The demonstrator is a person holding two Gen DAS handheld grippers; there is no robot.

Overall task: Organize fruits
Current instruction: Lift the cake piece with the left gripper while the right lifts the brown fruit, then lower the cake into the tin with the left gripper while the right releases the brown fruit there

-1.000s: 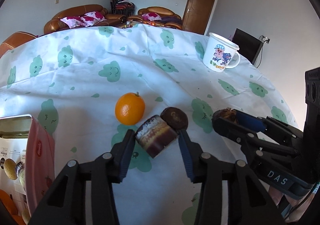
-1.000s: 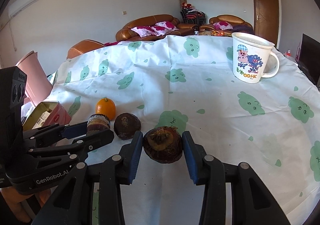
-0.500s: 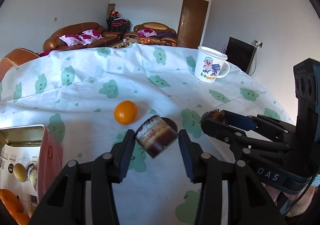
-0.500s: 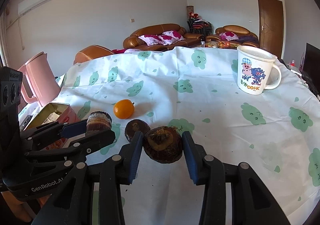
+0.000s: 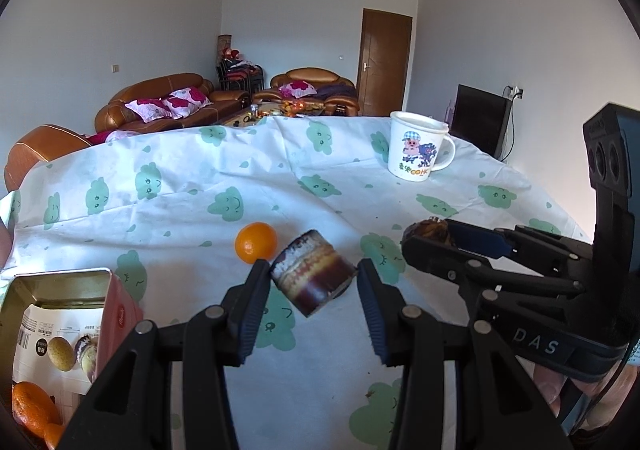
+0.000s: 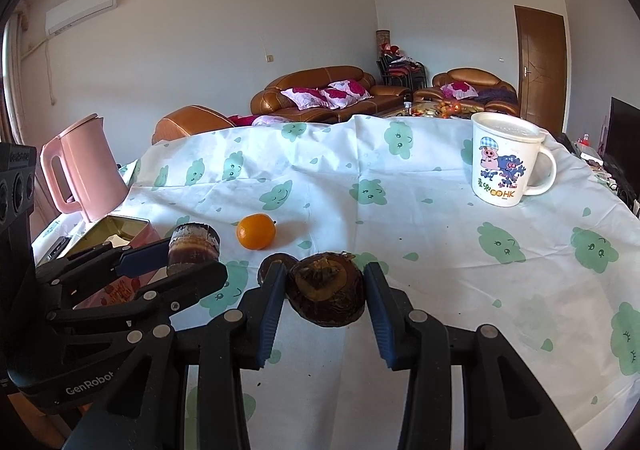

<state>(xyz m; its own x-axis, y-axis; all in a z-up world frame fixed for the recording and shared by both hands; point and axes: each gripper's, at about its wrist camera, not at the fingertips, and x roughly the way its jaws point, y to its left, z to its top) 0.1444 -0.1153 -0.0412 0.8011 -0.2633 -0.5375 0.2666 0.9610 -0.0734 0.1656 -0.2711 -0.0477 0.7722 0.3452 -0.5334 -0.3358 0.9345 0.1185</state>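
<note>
My left gripper point(image 5: 312, 270) is shut on a banded brown fruit chunk point(image 5: 312, 278) and holds it tilted above the tablecloth. In the right wrist view the same left gripper point(image 6: 192, 256) shows at the left with the chunk point(image 6: 193, 246) in it. My right gripper point(image 6: 325, 270) is shut on a dark round fruit point(image 6: 326, 290), also lifted off the cloth. An orange point(image 5: 256, 243) lies on the cloth just beyond both grippers. Another dark fruit point(image 6: 276, 262) sits on the cloth, half hidden behind my right gripper's left finger.
An open tin box point(image 5: 60, 278) with oranges point(image 5: 30, 410) in it stands at the near left. Behind it is a pink kettle point(image 6: 76, 174). A white cartoon mug point(image 6: 504, 162) stands at the far right. The table edge drops off at the right.
My left gripper has risen and tipped upward with the chunk, so the dark fruit on the cloth is now hidden behind it. The right gripper has tipped up a little, still holding its fruit.
</note>
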